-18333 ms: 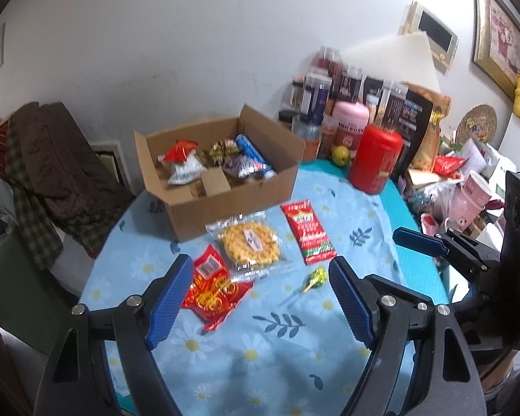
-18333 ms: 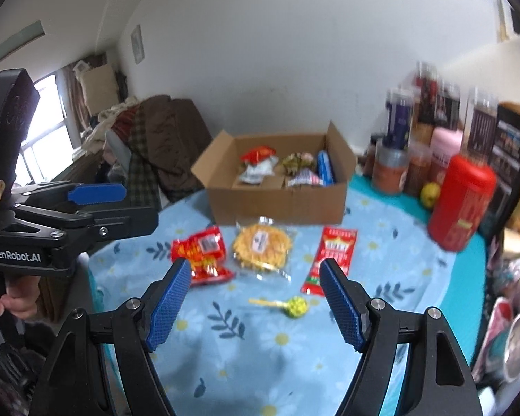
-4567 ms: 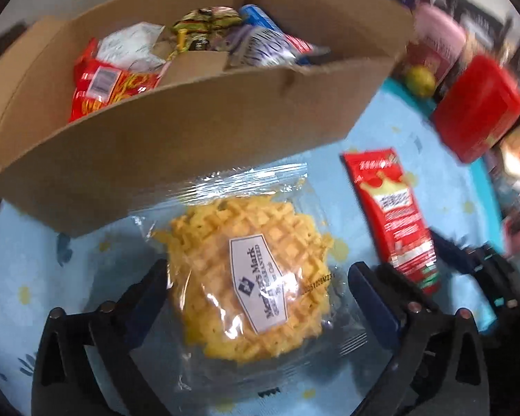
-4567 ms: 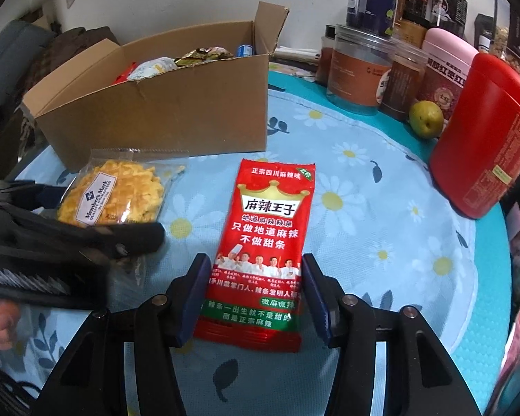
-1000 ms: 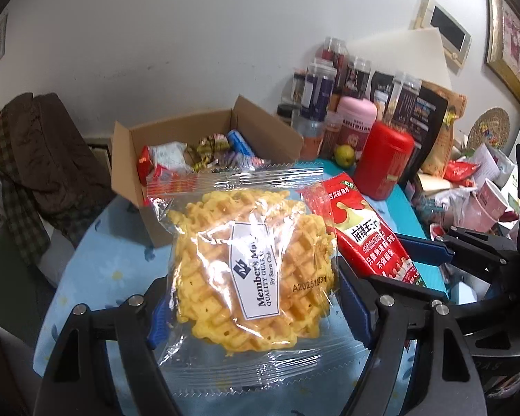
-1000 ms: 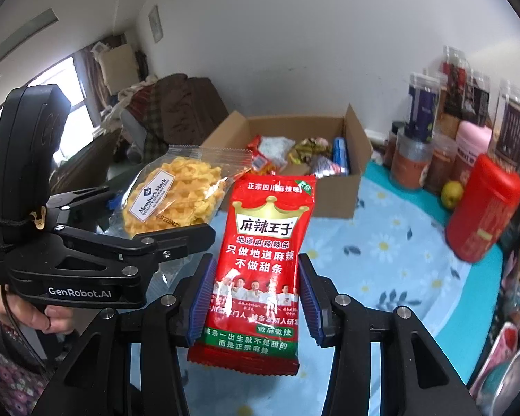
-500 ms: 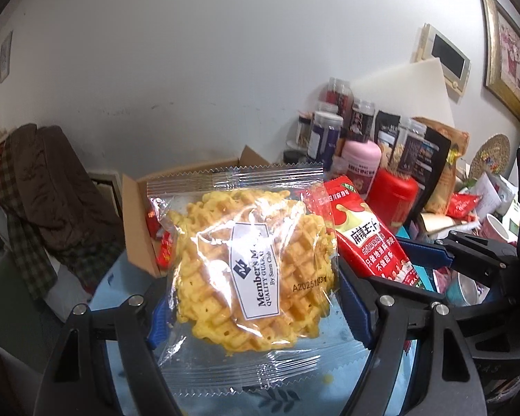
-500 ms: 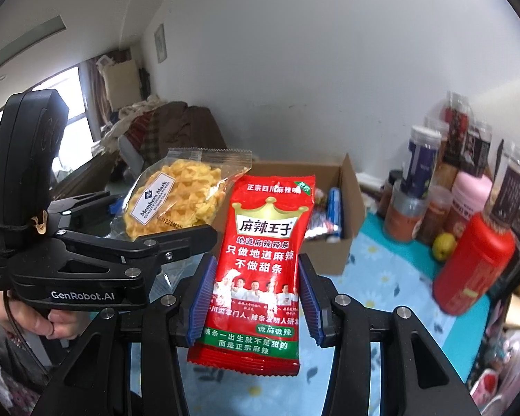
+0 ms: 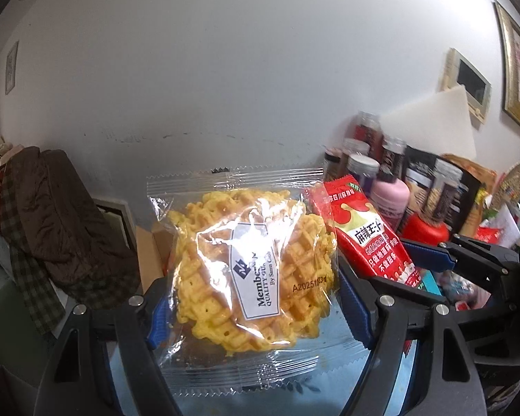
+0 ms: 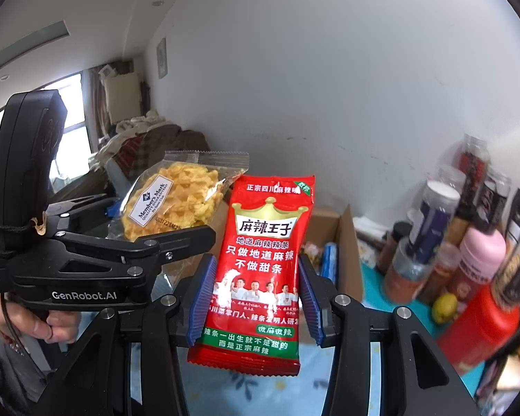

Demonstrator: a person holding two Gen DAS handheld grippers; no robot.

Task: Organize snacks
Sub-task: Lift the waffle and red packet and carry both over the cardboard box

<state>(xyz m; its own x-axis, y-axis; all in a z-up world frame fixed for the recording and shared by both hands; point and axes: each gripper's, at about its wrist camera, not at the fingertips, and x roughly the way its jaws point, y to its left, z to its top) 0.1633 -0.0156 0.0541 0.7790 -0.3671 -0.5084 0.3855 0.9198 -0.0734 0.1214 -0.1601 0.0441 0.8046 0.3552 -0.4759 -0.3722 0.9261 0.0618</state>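
Both packs are up off the table; I judge the step in hand is the carry to the box (image 10: pixel 332 232), which shows only in part, low behind the red pack (image 10: pixel 260 270) in the right view. Its near wall hides most of the inside, so I cannot tell how much room is left, though a blue packet shows there.

To do it well:
- I would take one side in at a time; the two packs sit just beside each other in the air and their edges nearly touch in the left view
- Bring each pack over the near wall before lowering, as the crimped ends hang below the pads
- Let go low in the box, not from height, so the waffle does not crack
- Keep clear of the jars (image 10: pixel 430 218) crowded to the right of the box

Fingers:
- Left gripper (image 9: pixel 253 301): set wide, pads pressed on both sides of the waffle pack (image 9: pixel 246 270), pinching its lower half; the pack stands upright, label facing me
- Right gripper (image 10: pixel 256 298): set narrower, pads clamped on the lower edges of the red pack, which stands upright with its top free
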